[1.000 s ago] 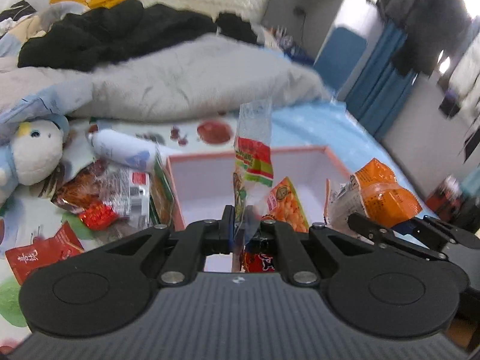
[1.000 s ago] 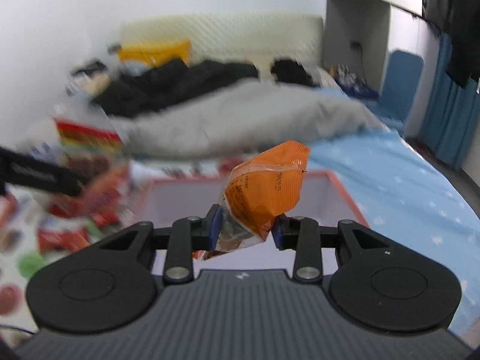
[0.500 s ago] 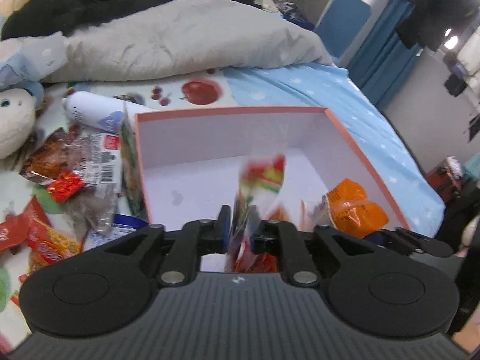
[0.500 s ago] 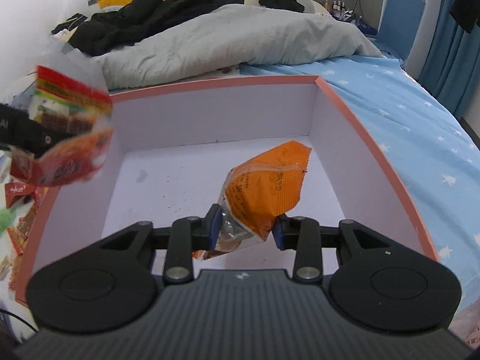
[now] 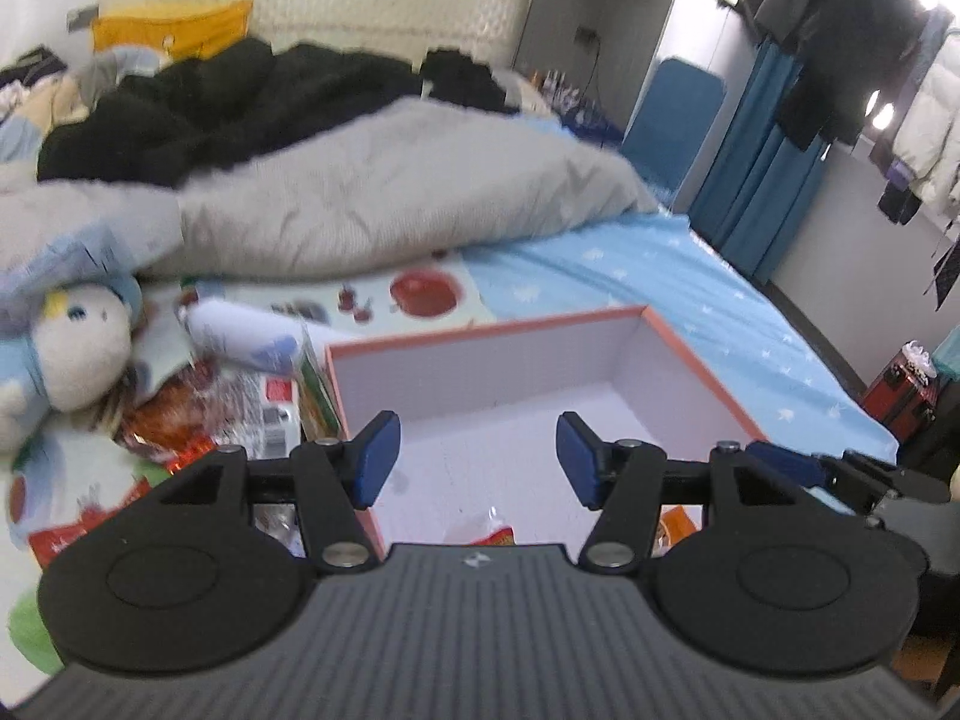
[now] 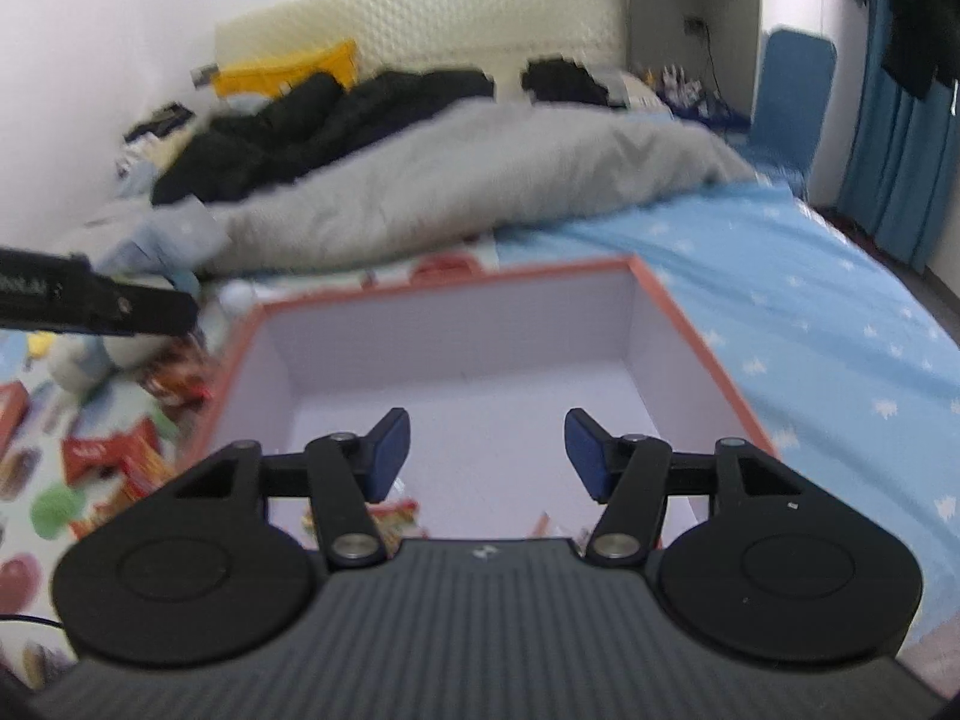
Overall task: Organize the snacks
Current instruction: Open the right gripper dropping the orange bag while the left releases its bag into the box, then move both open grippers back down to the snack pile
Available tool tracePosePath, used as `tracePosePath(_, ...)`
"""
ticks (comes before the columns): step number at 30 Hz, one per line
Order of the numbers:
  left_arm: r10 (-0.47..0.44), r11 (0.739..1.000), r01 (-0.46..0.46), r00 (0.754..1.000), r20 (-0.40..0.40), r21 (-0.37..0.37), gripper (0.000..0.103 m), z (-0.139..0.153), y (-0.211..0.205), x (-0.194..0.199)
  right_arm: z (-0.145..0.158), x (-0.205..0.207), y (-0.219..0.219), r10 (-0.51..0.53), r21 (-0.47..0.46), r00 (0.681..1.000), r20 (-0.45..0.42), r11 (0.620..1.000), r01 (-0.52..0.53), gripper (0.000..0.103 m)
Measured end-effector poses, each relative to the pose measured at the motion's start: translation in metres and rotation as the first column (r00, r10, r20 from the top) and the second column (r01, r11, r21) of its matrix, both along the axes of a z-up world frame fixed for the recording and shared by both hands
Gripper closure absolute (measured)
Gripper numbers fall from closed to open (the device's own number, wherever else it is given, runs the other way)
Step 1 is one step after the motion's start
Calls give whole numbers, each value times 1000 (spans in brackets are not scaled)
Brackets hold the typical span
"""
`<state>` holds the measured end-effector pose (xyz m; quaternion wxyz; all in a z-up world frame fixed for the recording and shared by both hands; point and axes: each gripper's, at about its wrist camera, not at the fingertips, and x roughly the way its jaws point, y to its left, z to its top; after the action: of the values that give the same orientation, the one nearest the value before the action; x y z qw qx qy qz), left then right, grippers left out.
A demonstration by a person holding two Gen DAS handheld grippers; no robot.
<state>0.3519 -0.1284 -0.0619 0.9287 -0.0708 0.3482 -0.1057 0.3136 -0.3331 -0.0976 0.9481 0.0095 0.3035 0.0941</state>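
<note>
- Bedroom scene: a bed with a light blue starred sheet (image 5: 708,300), a rumpled grey duvet (image 5: 384,192) and dark clothes heaped near the headboard; both views are soft with blur.
- On the bed sits an open box (image 5: 690,354) with an orange-pink rim and pale inner walls; its near edge is hidden behind the gripper bodies in both views.
- Left gripper (image 5: 474,456) hovers over the box's near left part. Its jaws have just been opening and now stand well apart, with nothing between the blue pads (image 5: 375,459).
- Right gripper (image 6: 489,453) hovers over the box too, jaws likewise just opened, wide and empty.
- Snack packets inside the box (image 5: 495,531) peek out only as slivers of red, orange and clear wrap above each gripper body; what they are cannot be made out.
- Loose snack packets (image 5: 180,420) lie on the bed left of the box, beside a white bottle (image 5: 246,333) and a plush toy (image 5: 78,354); their labels are too blurred to read.
- In the right wrist view, the left gripper's dark arm is cut off at the left edge.
</note>
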Motion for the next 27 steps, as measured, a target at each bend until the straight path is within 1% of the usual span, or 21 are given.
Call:
tracePosePath(5, -10, 1000, 9, 998, 62, 21, 40, 21, 21, -29, 32, -17, 15, 24, 30, 996, 91, 999, -27, 44)
tracePosePath(7, 0, 999, -3, 997, 80, 42, 40, 26, 32, -42, 41, -27, 21, 44, 41, 992, 118, 998, -49, 44)
tracePosePath(9, 8, 999, -13, 996, 91, 51, 40, 29, 45, -55, 47, -34, 28, 58, 30, 988, 142, 998, -63, 44)
tracePosePath(12, 28, 999, -30, 994, 110, 17, 40, 36, 65, -70, 54, -45, 38, 81, 37, 984, 160, 995, -88, 44)
tracePosePath(14, 52, 998, -55, 991, 126, 22, 40, 38, 75, -79, 58, -51, 46, 96, 43, 981, 170, 994, -105, 44)
tracePosePath(17, 63, 998, -64, 989, 134, 3, 40, 38, 88, -91, 63, -59, 60, 115, 28, 975, 192, 992, -122, 44)
tracePosePath(22, 80, 996, -83, 985, 151, 14, 40, 31, 105, -112, 64, -72, 79, 139, 59, 968, 207, 986, -154, 44)
tracePosePath(25, 98, 995, -102, 984, 149, 20, 40, 23, 117, -120, 61, -81, 92, 154, 58, 963, 222, 984, -171, 44)
tracePosePath(27, 109, 994, -111, 985, 132, 8, 40, 17, 126, -126, 57, -87, 101, 156, 54, 962, 223, 984, -172, 43)
